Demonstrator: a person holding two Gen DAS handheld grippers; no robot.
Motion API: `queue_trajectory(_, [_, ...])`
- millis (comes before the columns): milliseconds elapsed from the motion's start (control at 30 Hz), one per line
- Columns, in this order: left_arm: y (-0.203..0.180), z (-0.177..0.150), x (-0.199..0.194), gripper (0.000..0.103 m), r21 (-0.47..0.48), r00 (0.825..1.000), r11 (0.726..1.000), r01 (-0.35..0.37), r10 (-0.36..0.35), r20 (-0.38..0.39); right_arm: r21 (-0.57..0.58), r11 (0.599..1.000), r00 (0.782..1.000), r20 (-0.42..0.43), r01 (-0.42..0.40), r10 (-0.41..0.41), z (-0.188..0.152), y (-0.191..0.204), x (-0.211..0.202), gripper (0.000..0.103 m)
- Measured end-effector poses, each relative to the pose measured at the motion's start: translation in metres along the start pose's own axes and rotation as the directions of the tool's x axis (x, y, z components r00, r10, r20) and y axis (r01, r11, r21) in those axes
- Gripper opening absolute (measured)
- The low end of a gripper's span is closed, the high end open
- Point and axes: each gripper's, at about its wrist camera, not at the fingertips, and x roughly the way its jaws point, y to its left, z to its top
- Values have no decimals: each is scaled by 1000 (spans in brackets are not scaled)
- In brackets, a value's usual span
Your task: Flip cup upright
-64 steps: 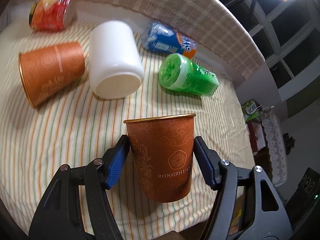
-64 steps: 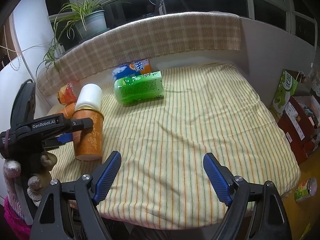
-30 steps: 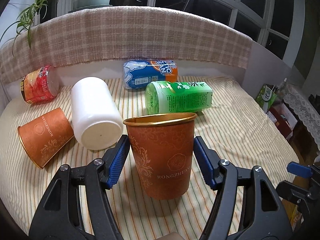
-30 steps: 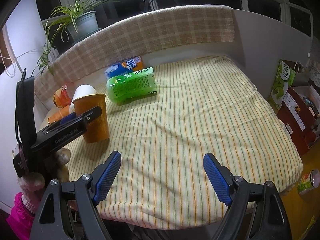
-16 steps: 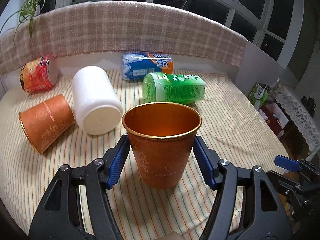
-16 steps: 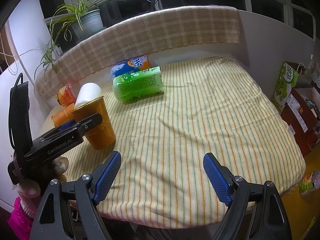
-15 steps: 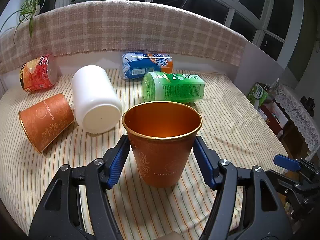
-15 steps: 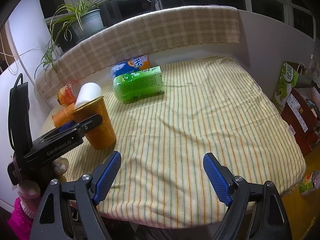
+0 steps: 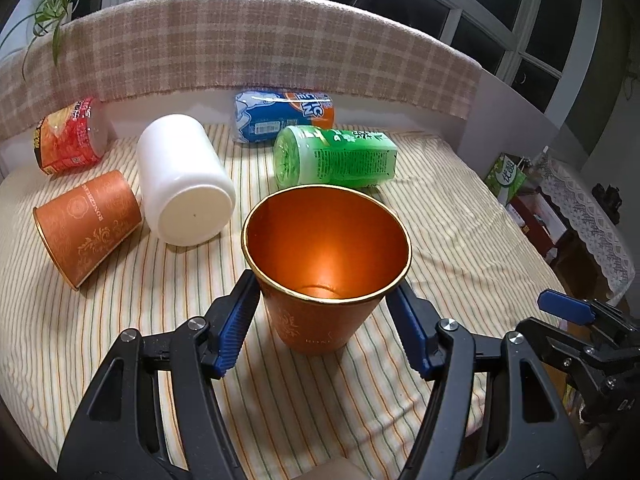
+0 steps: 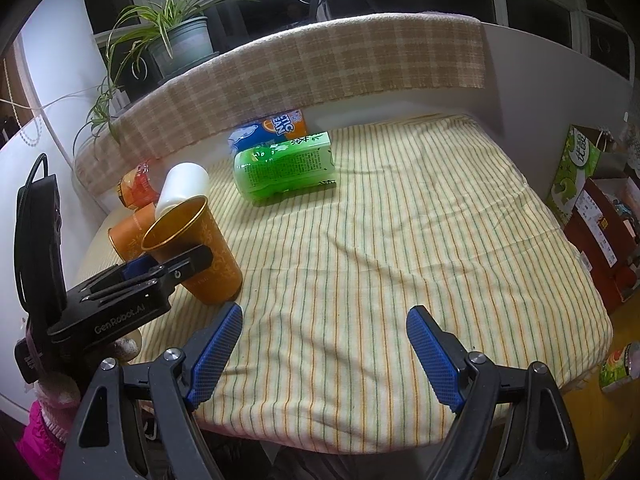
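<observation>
An orange paper cup with a gold rim [image 9: 326,280] stands mouth up on the striped cloth, between the blue pads of my left gripper [image 9: 324,320]. The pads sit close to its sides; a small gap shows at each, so the jaws look open. The same cup [image 10: 200,248] shows in the right wrist view, upright, with the left gripper [image 10: 160,268] around it. My right gripper [image 10: 324,356] is open and empty over the cloth's front. A second orange cup [image 9: 86,226] lies on its side at the left.
A white jar [image 9: 182,184], a green bottle [image 9: 336,156], a blue bottle [image 9: 284,114] and a red can [image 9: 66,140] lie on their sides behind the cup. A plaid-covered ledge [image 9: 240,52] runs along the back. Boxes [image 10: 592,200] stand off the right edge.
The left gripper has risen and tilted down, so I now look into the cup's mouth. The cup stands upright on the cloth. The right gripper has barely moved.
</observation>
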Motion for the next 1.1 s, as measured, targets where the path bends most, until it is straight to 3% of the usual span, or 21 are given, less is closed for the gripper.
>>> queue_trajectory(133, [0, -2, -2, 80, -4, 1000, 1000, 13, -13, -9, -5, 1000, 1000, 2, -2, 2, 0, 2, -1, 86])
queue_trajectory(433, [5, -14, -13, 81, -3, 999, 1000, 18, -18, -41, -18, 1000, 1000, 17, -10, 11, 1, 7, -7, 86])
queue_trajectory(633, [11, -23, -41, 81, 6, 998, 998, -59, 59, 26, -33, 999, 999, 48, -7, 8, 1, 12, -13, 87])
queue_trajectory(800, [8, -22, -80, 83, 11, 978, 988, -154, 151, 147, -55, 999, 996, 87, 4, 1, 3, 20, -19, 90])
queue_trajectory(900, [5, -21, -101, 101, 8, 958, 982, -188, 182, 222, -72, 997, 994, 113, 12, -4, 4, 26, -23, 91])
queue_trajectory(1000, [1, -19, -119, 101, 1, 938, 976, -217, 208, 278, -89, 996, 991, 135, 20, -8, 5, 31, -26, 93])
queue_trajectory(1100, [2, -16, -126, 101, -9, 932, 975, -222, 215, 292, -101, 995, 989, 148, 23, -7, 5, 35, -28, 96])
